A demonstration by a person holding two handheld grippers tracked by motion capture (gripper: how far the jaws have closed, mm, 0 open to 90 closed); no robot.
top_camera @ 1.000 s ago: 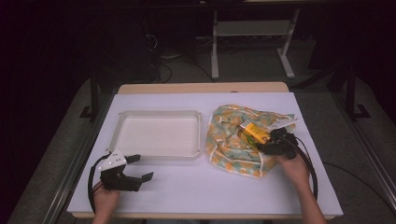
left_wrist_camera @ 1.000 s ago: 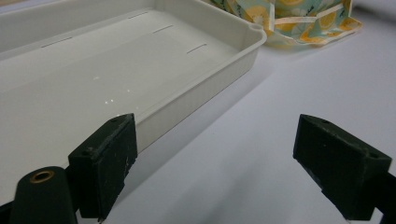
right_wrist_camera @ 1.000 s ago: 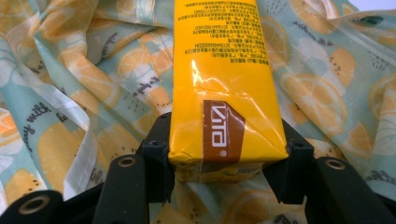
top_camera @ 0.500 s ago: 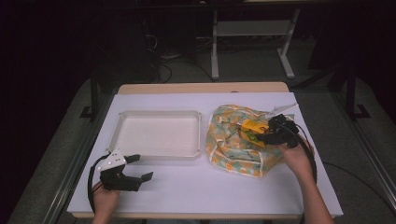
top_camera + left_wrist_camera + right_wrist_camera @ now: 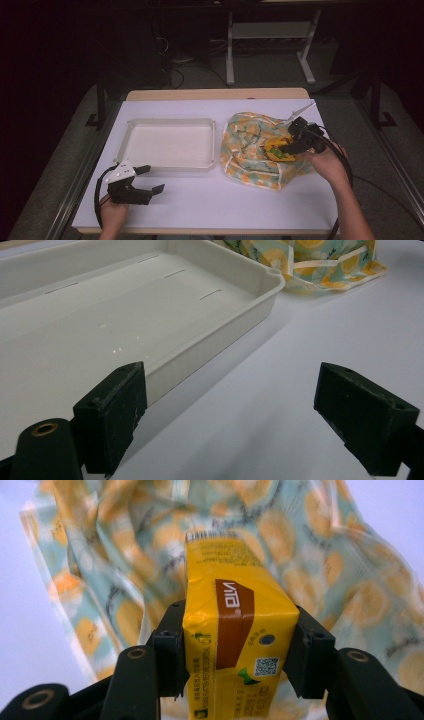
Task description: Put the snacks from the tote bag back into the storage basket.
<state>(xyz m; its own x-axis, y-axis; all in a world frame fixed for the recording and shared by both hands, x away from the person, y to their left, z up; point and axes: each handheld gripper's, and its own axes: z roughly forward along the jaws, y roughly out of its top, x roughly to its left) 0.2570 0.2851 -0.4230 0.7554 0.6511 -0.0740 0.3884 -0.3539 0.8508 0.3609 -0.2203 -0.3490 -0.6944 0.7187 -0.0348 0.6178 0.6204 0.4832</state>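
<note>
White table point(image 5: 240, 200), yellow drink carton point(image 5: 235, 630) with brown stripe between right gripper point(image 5: 235, 652) fingers; left gripper point(image 5: 240, 425) fingers wide.

High view: above the worktop's point(image 5: 200, 210) near edge, facing forward and down.
Left gripper view: low, close beside the tray point(image 5: 220, 330).
Right gripper view: close on the patterned bag point(image 5: 350, 555).
Shared: tray, bag.

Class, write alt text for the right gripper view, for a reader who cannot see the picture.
A yellow drink carton with a brown stripe is clamped between the two black jaws of the right gripper, seen close up. Behind it lies a crumpled bag printed with orange slices on pale green, resting on a white table.
</note>
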